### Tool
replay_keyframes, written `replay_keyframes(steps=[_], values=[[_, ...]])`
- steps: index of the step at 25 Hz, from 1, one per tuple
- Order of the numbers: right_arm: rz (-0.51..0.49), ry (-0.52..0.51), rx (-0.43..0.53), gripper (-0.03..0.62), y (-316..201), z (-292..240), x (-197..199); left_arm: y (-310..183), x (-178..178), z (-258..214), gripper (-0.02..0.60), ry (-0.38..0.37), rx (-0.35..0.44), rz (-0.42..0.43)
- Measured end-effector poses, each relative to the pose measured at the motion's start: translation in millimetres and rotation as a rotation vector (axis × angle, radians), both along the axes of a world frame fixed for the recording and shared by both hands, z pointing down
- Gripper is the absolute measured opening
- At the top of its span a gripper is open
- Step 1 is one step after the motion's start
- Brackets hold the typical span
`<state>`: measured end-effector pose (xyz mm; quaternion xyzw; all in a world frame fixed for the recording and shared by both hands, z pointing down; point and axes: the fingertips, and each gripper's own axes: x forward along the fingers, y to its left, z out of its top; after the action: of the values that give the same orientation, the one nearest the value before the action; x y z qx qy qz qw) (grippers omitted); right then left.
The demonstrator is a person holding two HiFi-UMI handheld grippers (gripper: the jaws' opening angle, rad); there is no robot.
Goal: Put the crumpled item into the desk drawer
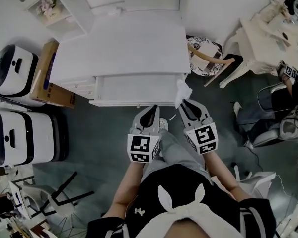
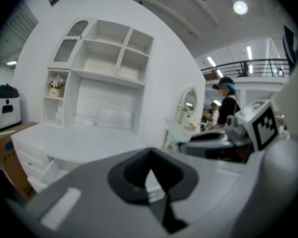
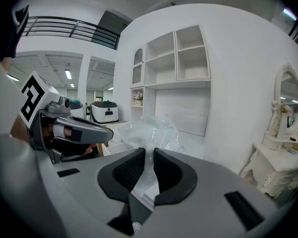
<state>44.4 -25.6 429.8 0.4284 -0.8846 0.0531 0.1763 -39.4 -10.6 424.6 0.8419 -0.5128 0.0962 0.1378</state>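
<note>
While the drawer (image 1: 139, 89) of the white counter (image 1: 124, 48) stands pulled out, we judge the task past its grasp but short of its finish. Our right hand-held gripper (image 3: 148, 155) is clenched on the crumpled item (image 3: 150, 128), which sits at the drawer's front right corner, not yet inside. Our left hand-held gripper (image 2: 150, 158), jaws pressed together on nothing, hovers near the drawer's front edge. Carrying in and letting go remain.

My desk (image 1: 124, 48) and its drawer (image 1: 139, 89) were all white. The crumpled item (image 3: 149, 128) was see-through and a bit white. My left gripper (image 1: 150, 114) and right gripper (image 1: 187, 105) were grey, with black pads (image 3: 123, 175) and black-and-white square marks. The box (image 1: 45, 78) was brown. The floor (image 1: 104, 133) was dark grey.
</note>
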Motion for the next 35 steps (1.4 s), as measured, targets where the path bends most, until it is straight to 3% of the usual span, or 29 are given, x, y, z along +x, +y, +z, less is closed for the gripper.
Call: replay_keyframes(steps=[18, 35], values=[[-0.078, 0.074, -0.050, 0.052, -56.9, 31.9, -23.9, -60.9, -15.3, 11.4, 0.002, -0.043, -0.002, 0.028], [-0.136, 0.170, -0.146, 0.054, -90.0, 87.2, -28.0, -96.8, -19.0, 43.0, 0.002, -0.060, -0.061, 0.033]])
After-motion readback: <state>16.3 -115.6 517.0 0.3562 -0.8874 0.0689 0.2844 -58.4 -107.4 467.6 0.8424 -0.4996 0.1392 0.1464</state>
